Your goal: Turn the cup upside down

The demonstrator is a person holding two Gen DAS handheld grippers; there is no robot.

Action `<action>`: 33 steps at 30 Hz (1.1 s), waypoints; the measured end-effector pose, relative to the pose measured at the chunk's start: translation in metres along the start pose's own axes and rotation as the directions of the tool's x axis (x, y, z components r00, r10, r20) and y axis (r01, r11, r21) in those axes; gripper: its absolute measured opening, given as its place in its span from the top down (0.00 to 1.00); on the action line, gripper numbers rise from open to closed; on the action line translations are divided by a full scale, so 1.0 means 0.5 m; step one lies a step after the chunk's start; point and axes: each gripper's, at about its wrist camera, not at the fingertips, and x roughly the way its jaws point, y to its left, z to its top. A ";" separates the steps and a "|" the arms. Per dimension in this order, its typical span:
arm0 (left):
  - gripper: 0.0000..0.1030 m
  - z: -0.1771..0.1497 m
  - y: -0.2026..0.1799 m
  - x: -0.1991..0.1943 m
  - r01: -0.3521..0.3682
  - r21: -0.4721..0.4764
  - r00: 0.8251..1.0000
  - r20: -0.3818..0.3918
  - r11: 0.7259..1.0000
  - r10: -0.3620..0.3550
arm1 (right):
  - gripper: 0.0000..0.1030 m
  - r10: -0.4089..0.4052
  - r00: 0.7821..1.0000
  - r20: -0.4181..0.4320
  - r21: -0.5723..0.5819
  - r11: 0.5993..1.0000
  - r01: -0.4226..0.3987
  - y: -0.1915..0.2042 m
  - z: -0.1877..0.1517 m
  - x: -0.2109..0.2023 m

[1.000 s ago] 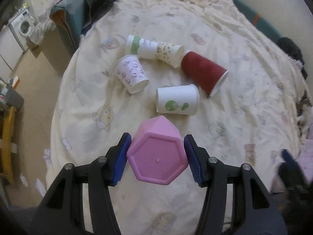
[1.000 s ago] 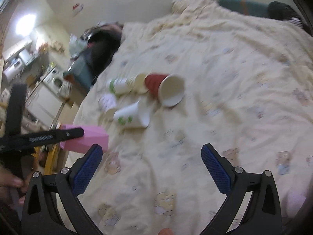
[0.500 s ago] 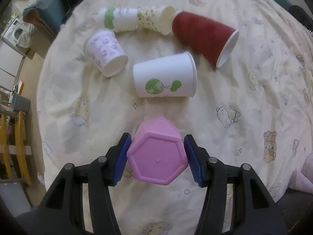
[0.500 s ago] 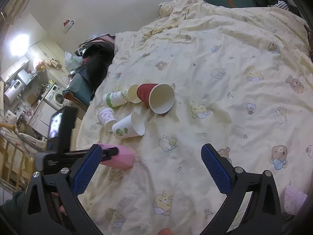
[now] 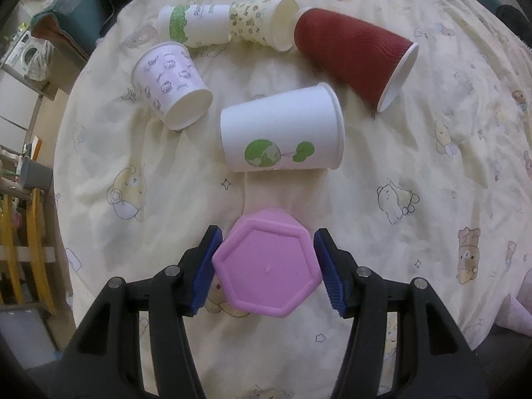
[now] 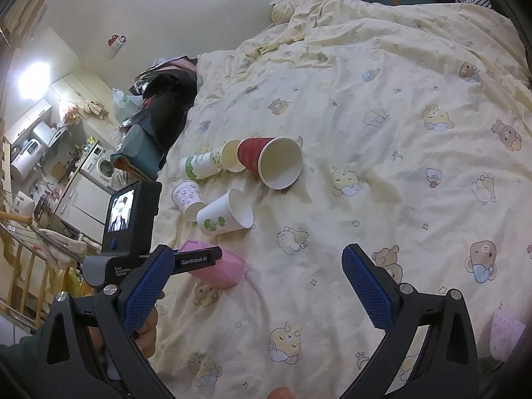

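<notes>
pink cup (image 5: 267, 276): plain pink, at 6 o'clock
globe cup (image 5: 282, 133): white, green globe and leaves
red cup (image 5: 352, 53): dark red, ribbed, white rim, at 1 o'clock
lilac cup (image 5: 169, 83): pale lilac, dark doodles
banded cup (image 5: 193, 25): white, green band
bear cup (image 5: 259, 23): cream, small brown figures
quilt (image 5: 415, 153): pale yellow, cartoon bears
pads (image 5: 204, 271): blue

We see soft, dim indoor light; a lamp (image 6: 33, 74) glares far left of the right hand-held gripper (image 6: 262, 294); the edges bend and darken.
</notes>
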 end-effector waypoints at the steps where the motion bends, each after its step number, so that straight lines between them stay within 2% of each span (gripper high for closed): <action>1: 0.43 0.000 0.000 0.000 -0.006 0.004 1.000 0.000 1.000 0.006 | 0.00 0.001 1.000 -0.001 0.002 1.000 -0.001 0.000 0.000 0.000; 2: 0.38 0.001 -0.001 0.001 -0.014 0.010 1.000 0.000 1.000 0.014 | 0.00 0.003 1.000 -0.002 0.003 1.000 -0.003 0.000 0.000 0.000; 3: 0.29 0.001 -0.002 0.000 -0.019 0.014 1.000 0.005 1.000 0.019 | 0.00 0.005 1.000 -0.003 0.006 1.000 -0.005 0.000 -0.001 0.001; 5: 0.22 0.000 -0.003 -0.005 -0.031 0.021 0.999 0.018 0.999 0.030 | 0.00 0.009 1.000 -0.008 0.009 1.000 -0.009 0.001 -0.002 0.003; 13: 0.22 -0.009 0.002 -0.040 -0.003 0.010 0.998 0.059 1.000 0.002 | 0.00 0.008 1.000 -0.012 -0.004 1.000 -0.008 0.006 -0.004 0.008; 16: 0.22 -0.018 0.012 -0.072 0.041 -0.015 0.996 0.083 0.999 -0.040 | 0.00 0.005 1.000 -0.013 -0.001 1.000 -0.005 0.004 -0.004 0.010; 18: 0.22 -0.024 0.018 -0.104 0.046 -0.022 0.992 0.119 0.999 -0.043 | 0.00 0.005 1.000 -0.014 0.002 1.000 -0.005 0.005 -0.004 0.012; 21: 0.22 -0.035 0.030 -0.158 0.046 -0.023 0.979 0.199 0.999 -0.040 | 0.00 0.007 1.000 -0.015 -0.001 1.000 -0.007 0.006 -0.004 0.013; 24: 0.22 -0.045 0.049 -0.202 0.064 -0.029 0.968 0.245 0.998 -0.055 | 0.00 0.002 1.000 -0.010 -0.011 1.000 -0.002 0.008 -0.004 0.011; 26: 0.13 -0.052 0.067 -0.224 0.070 -0.046 0.960 0.274 0.997 -0.055 | 0.00 -0.001 1.000 -0.008 -0.014 1.000 0.001 0.009 -0.006 0.010; 27: 0.04 -0.060 0.078 -0.237 0.081 -0.055 0.953 0.297 0.995 -0.061 | 0.00 -0.001 1.000 -0.007 -0.014 1.000 0.001 0.009 -0.006 0.009; 28: 0.02 -0.068 0.089 -0.250 0.090 -0.062 0.944 0.324 0.994 -0.065 | 0.00 -0.002 1.000 -0.005 -0.015 1.000 0.002 0.009 -0.007 0.009; 33: 0.00 -0.113 0.133 -0.278 0.100 -0.085 0.914 0.402 0.991 -0.058 | 0.00 -0.015 1.000 0.016 -0.047 0.999 0.015 0.020 -0.012 0.001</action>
